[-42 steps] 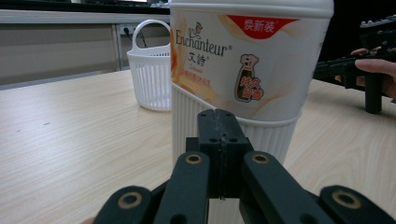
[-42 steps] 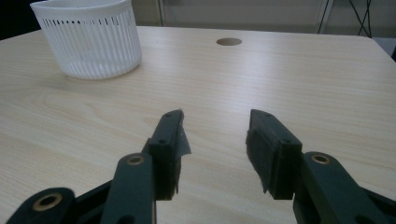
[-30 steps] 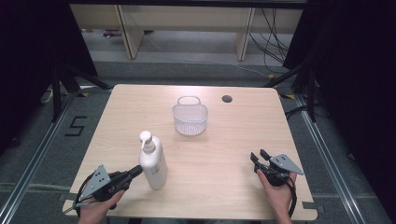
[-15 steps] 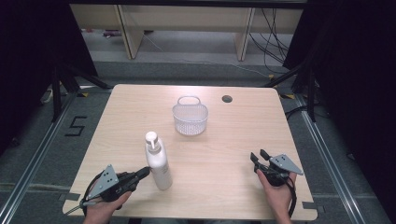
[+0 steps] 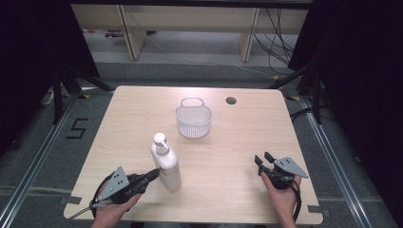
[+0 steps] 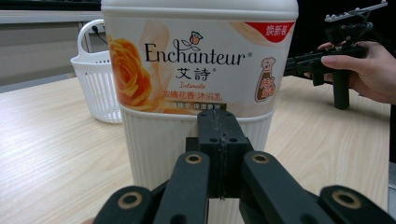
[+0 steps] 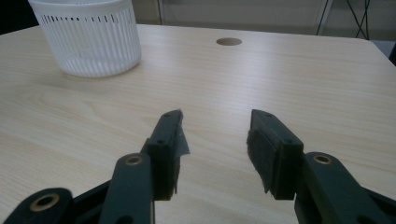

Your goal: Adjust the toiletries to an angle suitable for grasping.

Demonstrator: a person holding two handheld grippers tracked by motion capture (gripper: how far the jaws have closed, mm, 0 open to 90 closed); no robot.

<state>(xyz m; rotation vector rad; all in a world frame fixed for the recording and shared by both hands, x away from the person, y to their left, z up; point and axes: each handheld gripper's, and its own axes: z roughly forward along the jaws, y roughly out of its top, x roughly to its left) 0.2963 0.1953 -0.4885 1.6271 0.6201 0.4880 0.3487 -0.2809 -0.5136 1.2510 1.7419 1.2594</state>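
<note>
left gripper [image 5: 153, 175]: jaws pressed together, holding nothing, tips against the lower side of the upright pump bottle [image 5: 166, 165] (probably to nudge it across the table [image 5: 119, 123]) | right gripper [image 5: 264, 159]: jaws spread, empty, resting idle | basket [image 5: 193, 121]: beyond the bottle, well ahead of both jaws

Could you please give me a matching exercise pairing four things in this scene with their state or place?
Things:
1. left gripper
2. right gripper
3. basket
4. pump bottle

States:
A. jaws apart over bare wood
B. stands upright on the table near its front edge
C. jaws shut, tips against the bottle's ribbed base
D. white, empty, towards the far edge

Pairs: 1-C, 2-A, 3-D, 4-B
</note>
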